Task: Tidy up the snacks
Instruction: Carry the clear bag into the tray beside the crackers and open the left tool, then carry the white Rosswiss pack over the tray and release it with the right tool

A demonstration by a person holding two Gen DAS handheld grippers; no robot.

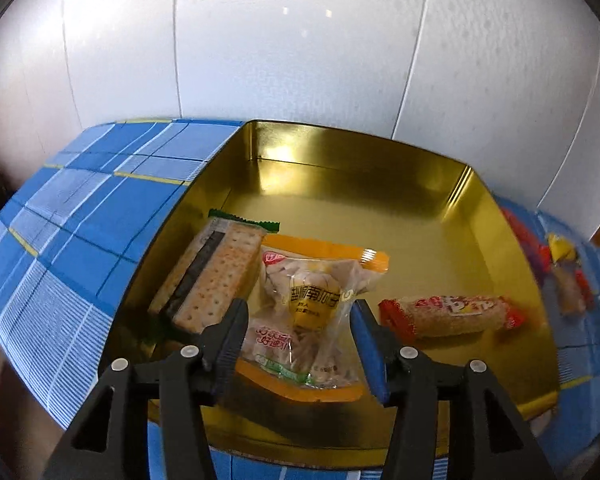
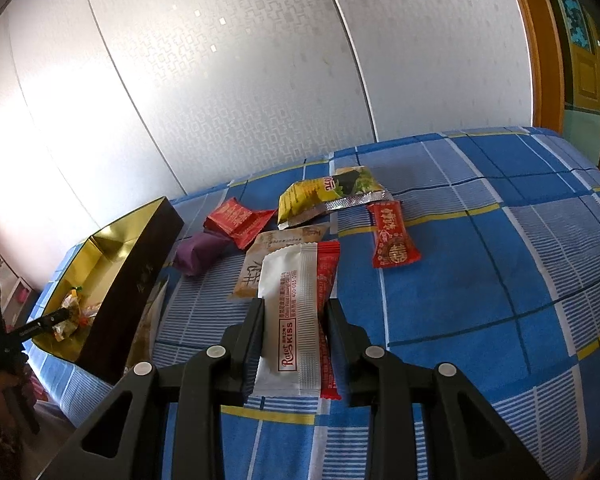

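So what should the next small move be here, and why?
Probably carry the white Raier Kiss packet, clamped in the right gripper, to the gold tin. The left gripper stands open over the orange-edged bag already inside, and other snacks remain on the blue cloth.

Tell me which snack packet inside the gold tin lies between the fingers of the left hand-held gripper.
The orange-edged clear packet in the gold tin. The cracker sandwich lies to its left, the red-ended rice bar to its right.
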